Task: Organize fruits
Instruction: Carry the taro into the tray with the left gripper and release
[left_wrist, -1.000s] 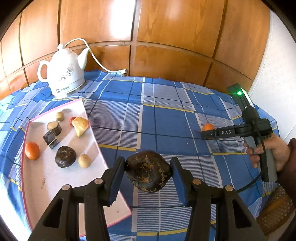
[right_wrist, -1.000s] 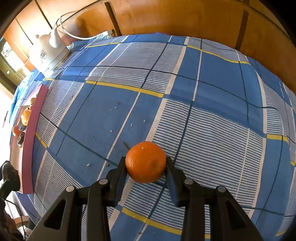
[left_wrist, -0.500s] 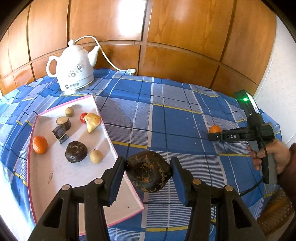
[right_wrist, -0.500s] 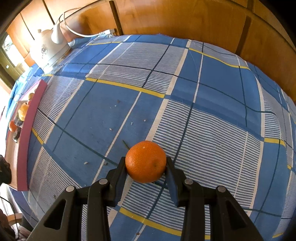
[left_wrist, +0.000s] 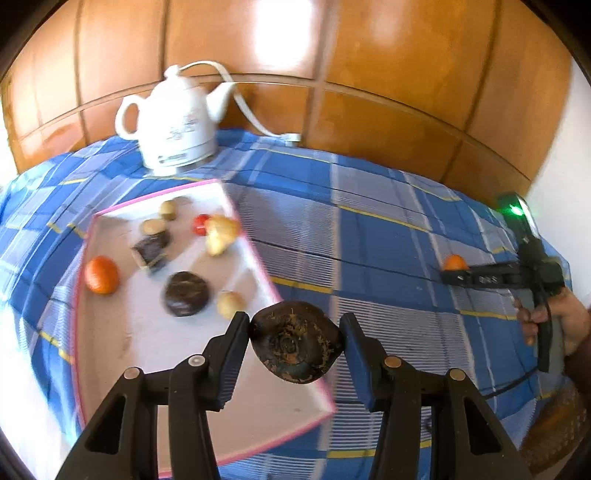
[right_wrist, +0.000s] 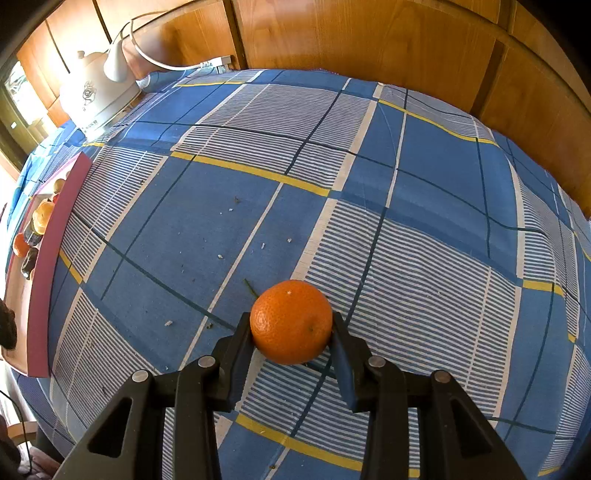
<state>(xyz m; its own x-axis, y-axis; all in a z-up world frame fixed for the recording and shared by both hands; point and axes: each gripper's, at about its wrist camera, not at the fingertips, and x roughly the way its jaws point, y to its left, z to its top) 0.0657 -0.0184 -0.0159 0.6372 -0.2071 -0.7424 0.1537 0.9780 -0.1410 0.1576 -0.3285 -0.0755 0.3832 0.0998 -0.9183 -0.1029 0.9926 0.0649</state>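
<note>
Dark brown, wrinkled fruit (left_wrist: 295, 345) w/ orange flecks sits gripped in left claw (left_wrist: 294, 350), above pink-rimmed tray (left_wrist: 110, 343) edge. Right claw (right_wrist: 291, 332) grips smooth orange tangerine (right_wrist: 291, 321) on checked blue tablecloth (right_wrist: 406, 229).

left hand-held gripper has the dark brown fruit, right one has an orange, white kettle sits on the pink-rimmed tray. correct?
Not quite. The white kettle stands on the blue checked cloth behind the pink-rimmed tray, not on it; the left wrist view shows this. The rest holds: the left hand-held gripper grips the dark brown fruit, and the right hand-held gripper grips the orange.
</note>
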